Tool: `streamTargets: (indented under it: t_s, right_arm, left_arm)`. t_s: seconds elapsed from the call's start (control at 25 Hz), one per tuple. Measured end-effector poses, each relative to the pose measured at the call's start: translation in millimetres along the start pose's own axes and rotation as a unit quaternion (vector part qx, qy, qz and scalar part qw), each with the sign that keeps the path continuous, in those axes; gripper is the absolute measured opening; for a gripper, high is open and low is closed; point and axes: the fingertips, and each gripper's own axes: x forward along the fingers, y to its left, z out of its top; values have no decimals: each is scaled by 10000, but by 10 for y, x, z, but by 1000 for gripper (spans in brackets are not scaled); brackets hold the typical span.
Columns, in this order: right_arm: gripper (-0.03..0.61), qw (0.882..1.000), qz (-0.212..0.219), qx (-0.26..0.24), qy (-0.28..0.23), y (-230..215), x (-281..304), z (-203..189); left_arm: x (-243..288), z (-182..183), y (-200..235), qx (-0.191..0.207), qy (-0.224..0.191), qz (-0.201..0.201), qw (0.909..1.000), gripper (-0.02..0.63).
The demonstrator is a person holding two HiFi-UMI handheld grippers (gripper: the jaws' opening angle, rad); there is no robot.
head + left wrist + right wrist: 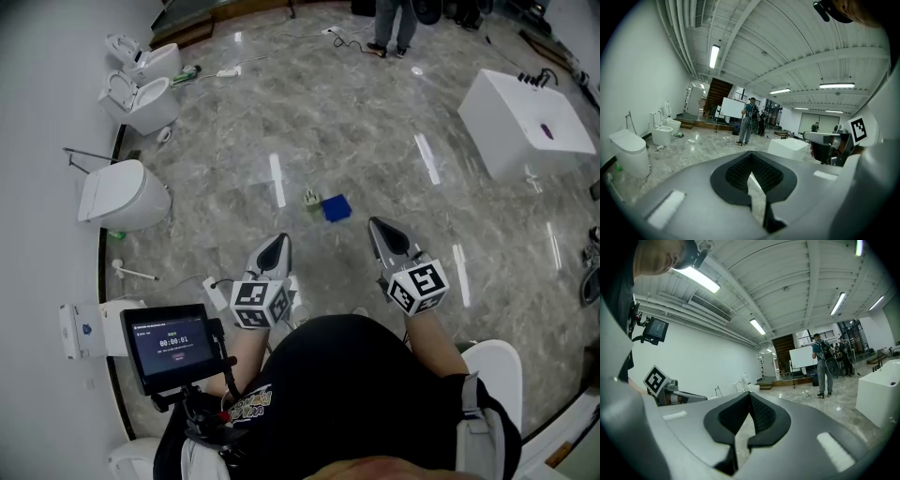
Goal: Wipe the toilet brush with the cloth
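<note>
- My left claw [279, 242] and right claw [377, 225] hang side by side close to my body, on the near side of the blue square cloth [337, 207]. Both are pressed together at the tips, with nothing between the jaws.
- The blue square cloth lies flat on the grey marble floor [375, 141], ahead of the claws and between their two lines of reach. Nothing touches it.
- A small greenish object [310, 199] sits just beside the cloth, on its left. I cannot tell what it is.
- What I take to be the white long-handled toilet brush [131, 271] lies on the floor well to the left of the cloth, near the wall.
- A white closed-lid toilet [122, 194] stands left of the cloth, just beyond the brush.
- A white box-shaped tub [525, 122] stands far right of the cloth, and a standing person [392, 26] is well beyond it.
- My judgement: the task has not begun, since neither cloth nor brush is in hand. The next move calls for spreading one claw, reaching down and forward to pinch the cloth, then going left for the brush.
</note>
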Motion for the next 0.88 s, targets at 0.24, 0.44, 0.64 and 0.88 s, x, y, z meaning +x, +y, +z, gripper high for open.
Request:
streamTargets:
  t_s: [0.24,0.44,0.64,0.88]
  right_arm:
    - [5,10000,50,9,53,22,5,1]
    - [5,10000,38,54,15,28,-17,10]
    - [5,9999,38,100,-17,46,-38,5]
    - [23,9998,136,125,-5,82,-46,28]
  left_arm:
    - [-1,-1,0,-22,43,30,10000,12]
    - [-9,-27,-12,-101,58,-46,9999,12]
    - [-3,-39,-100,-83,101,-288,9995,6]
    - [9,-53,-225,-150,202,-554,9981,14]
